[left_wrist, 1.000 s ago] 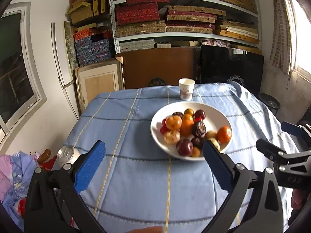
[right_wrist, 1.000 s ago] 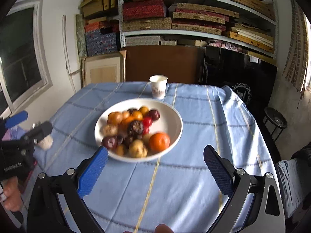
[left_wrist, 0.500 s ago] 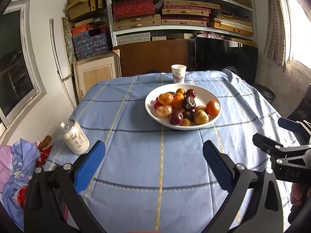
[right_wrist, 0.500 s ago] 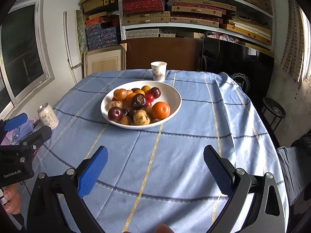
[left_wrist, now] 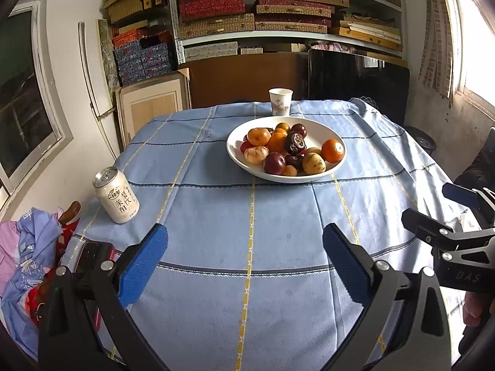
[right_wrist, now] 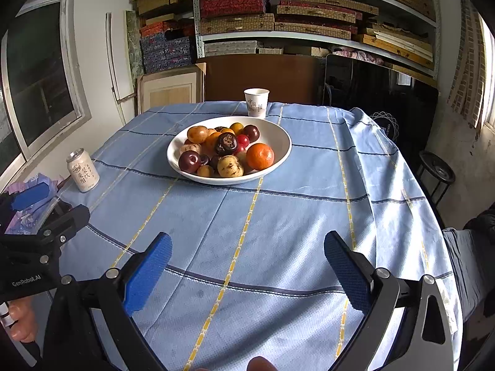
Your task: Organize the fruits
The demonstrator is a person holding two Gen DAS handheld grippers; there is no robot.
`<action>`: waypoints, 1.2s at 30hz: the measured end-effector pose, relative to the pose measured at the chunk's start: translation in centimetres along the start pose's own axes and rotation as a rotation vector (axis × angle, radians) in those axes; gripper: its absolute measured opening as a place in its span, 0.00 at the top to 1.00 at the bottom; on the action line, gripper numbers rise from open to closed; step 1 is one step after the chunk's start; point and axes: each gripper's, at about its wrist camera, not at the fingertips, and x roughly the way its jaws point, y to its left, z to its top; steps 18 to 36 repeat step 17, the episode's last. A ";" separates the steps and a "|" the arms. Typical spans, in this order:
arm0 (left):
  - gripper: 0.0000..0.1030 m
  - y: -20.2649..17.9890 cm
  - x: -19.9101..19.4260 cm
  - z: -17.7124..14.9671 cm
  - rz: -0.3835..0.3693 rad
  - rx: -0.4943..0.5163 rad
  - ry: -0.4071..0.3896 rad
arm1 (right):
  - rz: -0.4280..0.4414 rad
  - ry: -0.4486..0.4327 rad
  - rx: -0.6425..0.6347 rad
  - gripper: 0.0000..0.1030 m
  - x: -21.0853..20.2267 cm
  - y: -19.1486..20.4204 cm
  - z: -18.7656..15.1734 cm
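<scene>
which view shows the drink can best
The left wrist view. The drink can stands near and large at the table's left edge, its label characters clear. The right wrist view shows the same can smaller, farther off to the left, upright and unblocked.

A cluttered home storeroom: metal shelves (left_wrist: 278,15) stacked with patterned boxes stand behind a cloth-covered table (left_wrist: 247,216) by a window (right_wrist: 40,71).

Left gripper (right_wrist: 29,249) reads "GenRobot.AI"; right gripper (left_wrist: 458,247), "DAS".
</scene>
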 end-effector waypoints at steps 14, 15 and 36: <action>0.05 -0.1 0.1 0.0 0.002 0.005 -0.003 | 0.008 0.000 -0.006 0.04 0.1 0.3 0.0; 0.05 -0.1 0.1 0.0 0.000 0.006 -0.004 | 0.009 0.000 -0.005 0.04 0.1 0.3 0.0; 0.05 -0.1 0.1 0.1 -0.003 0.009 -0.005 | 0.009 0.000 -0.004 0.04 0.2 0.3 0.1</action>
